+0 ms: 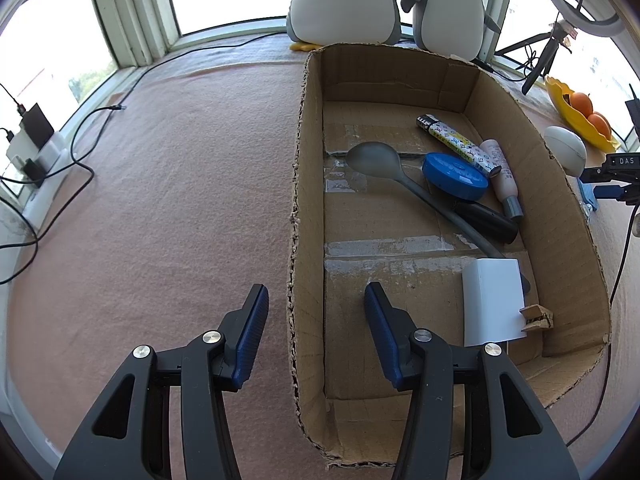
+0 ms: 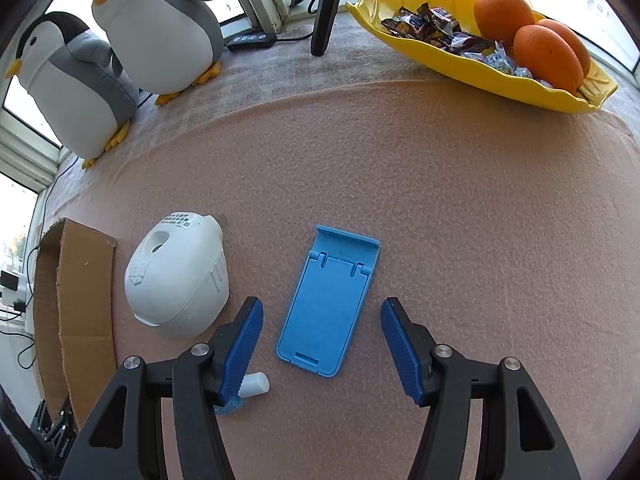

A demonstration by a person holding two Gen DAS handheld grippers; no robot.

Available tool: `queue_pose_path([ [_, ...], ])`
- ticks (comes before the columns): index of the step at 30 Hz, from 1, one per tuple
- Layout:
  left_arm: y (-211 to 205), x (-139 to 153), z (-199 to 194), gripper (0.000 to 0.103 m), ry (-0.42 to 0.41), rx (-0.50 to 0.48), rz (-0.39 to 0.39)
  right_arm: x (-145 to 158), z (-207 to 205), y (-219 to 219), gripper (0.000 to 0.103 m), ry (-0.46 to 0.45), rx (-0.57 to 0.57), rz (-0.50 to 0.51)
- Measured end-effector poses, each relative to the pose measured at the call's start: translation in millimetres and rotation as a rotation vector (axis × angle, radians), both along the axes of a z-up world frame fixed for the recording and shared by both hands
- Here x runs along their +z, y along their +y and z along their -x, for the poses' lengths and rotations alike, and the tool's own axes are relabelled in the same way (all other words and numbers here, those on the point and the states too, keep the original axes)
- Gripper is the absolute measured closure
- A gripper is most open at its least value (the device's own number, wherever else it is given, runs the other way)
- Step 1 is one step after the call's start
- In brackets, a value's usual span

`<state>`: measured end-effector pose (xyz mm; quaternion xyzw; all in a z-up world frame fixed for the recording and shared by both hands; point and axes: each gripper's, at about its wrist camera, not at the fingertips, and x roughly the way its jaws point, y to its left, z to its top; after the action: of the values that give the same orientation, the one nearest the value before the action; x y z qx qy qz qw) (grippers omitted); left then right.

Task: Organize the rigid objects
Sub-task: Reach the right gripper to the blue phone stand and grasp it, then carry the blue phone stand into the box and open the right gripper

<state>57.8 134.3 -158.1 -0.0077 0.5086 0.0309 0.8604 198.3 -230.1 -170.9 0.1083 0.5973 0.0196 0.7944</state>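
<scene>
The right gripper points steeply down at the pink felt table cover, its jaws apart and empty. The blue folding phone stand lies flat between the two blue pads, touched by neither; its near end sits level with the fingertips at lower centre of the right wrist view. Just left of the stand is a white dome-shaped plastic device lying on its side, and under the left finger a small white cylinder rests on the felt. A corner of the cardboard box shows at the left edge.

The left gripper also tilts down, jaws parted and holding nothing. It straddles the box's left wall, one pad outside over the felt, the other over the box floor.

Sorting looks well along. Inside the box, at centre right of the left wrist view, lie a grey spoon, a round blue lid, a patterned lighter, a pale tube, a black-handled tool and a white box. The stand, dome device and small cylinder remain outside. I judge the stand is the next pick, the right hand being posed for a top-down pinch across its width.
</scene>
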Motion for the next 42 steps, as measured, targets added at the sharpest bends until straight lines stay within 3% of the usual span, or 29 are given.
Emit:
queue_pose_path([
  [12, 0, 0, 0, 0.052, 0.000, 0.000, 0.001, -3, -6, 8, 0.048, 0.012, 0.078, 0.132],
  [17, 0, 0, 0, 0.052, 0.000, 0.001, 0.001, -2, -4, 0, 0.062, 0.019, 0.100, 0.144],
  [18, 0, 0, 0, 0.052, 0.000, 0.001, 0.001, -1, -3, -2, 0.070, 0.017, 0.105, 0.160],
  [31, 0, 0, 1, 0.052, -0.001, 0.001, -0.001, 7, 16, -10, 0.070, -0.031, 0.097, 0.129],
  [42, 0, 0, 1, 0.052, -0.001, 0.000, -0.001, 44, 37, 0, 0.070, -0.114, 0.106, 0.102],
])
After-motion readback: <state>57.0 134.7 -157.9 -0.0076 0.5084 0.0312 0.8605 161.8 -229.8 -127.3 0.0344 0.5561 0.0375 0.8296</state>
